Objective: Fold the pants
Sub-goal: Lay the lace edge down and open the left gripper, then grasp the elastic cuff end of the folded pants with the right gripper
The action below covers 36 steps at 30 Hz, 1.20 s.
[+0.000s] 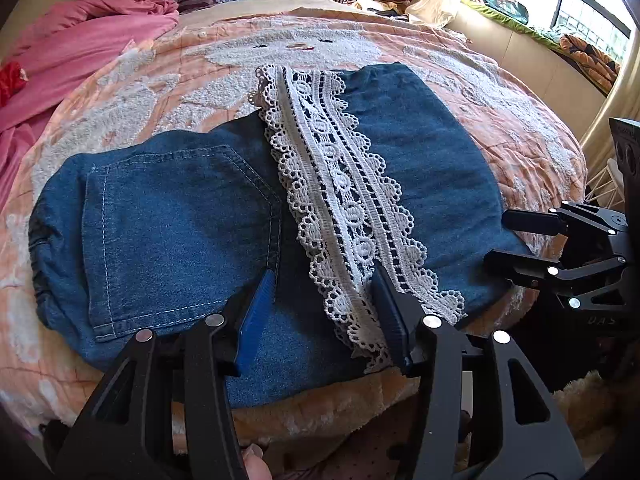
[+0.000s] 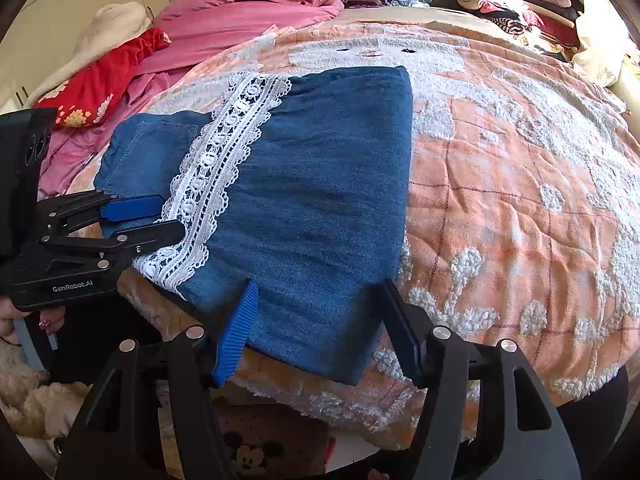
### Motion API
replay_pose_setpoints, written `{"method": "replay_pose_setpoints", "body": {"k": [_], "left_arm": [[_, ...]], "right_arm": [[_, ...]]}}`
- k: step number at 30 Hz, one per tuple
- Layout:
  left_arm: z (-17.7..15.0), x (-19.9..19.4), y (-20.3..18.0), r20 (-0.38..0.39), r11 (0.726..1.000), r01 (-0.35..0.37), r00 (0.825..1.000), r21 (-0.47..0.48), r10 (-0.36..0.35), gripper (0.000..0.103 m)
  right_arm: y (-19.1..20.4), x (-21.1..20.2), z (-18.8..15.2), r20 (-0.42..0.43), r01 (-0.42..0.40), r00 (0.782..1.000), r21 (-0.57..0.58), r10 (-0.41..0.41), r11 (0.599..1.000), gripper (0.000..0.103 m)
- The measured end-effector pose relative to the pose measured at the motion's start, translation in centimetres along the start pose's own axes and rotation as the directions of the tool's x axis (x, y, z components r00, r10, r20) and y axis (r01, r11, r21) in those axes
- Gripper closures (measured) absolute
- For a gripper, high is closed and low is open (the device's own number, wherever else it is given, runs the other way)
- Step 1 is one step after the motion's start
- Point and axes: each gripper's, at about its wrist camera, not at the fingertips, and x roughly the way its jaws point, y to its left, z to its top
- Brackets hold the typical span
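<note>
Blue-padded fingers (image 1: 260, 312) of the left gripper (image 1: 326, 316) stood apart over the near edge of the denim pants (image 1: 180, 224), beside the lace hem (image 1: 340, 184). The right gripper (image 2: 316, 328) was likewise spread, empty. Pants lay half-folded on the peach quilt (image 2: 520, 184). Judgement: pinch all layers squarely before the next fold.

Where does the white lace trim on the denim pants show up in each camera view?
Left wrist: the white lace trim runs diagonally through the picture's middle, from upper centre down to the left claw.
Right wrist: the trim lies left of centre, slanting down toward the left claw at the left edge.
Shared landmark: the pink blanket at upper left in both.
</note>
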Motion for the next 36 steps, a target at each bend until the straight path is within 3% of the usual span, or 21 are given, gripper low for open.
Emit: {"method": "replay_pose_setpoints", "body": {"k": [6,9,22,36], "left_arm": [[-0.2,-0.6,0.2,0.014,1.000,0.007,1.000,-0.027,-0.006,0.057],[-0.1,-1.2,0.3,0.014,0.999,-0.005,1.000,-0.036,0.005,0.056],[-0.1,-3.5,1.1,0.044,0.997,-0.003,0.999,-0.073,0.006,0.051],[-0.6,-5.4,2.6,0.077,0.994,-0.014,0.997,-0.109,0.023,0.044]], "right_arm": [[0.3,-0.2,0.1,-0.001,0.007,1.000,-0.001,-0.007,1.000,0.040],[0.1,-0.7,0.2,0.004,0.015,1.000,0.018,-0.015,1.000,0.032],[-0.1,-2.7,1.6,0.048,0.019,0.999,0.044,-0.021,0.999,0.029],[2.3,-3.0,4.9,0.090,0.014,0.996,-0.029,-0.011,0.999,0.029]]}}
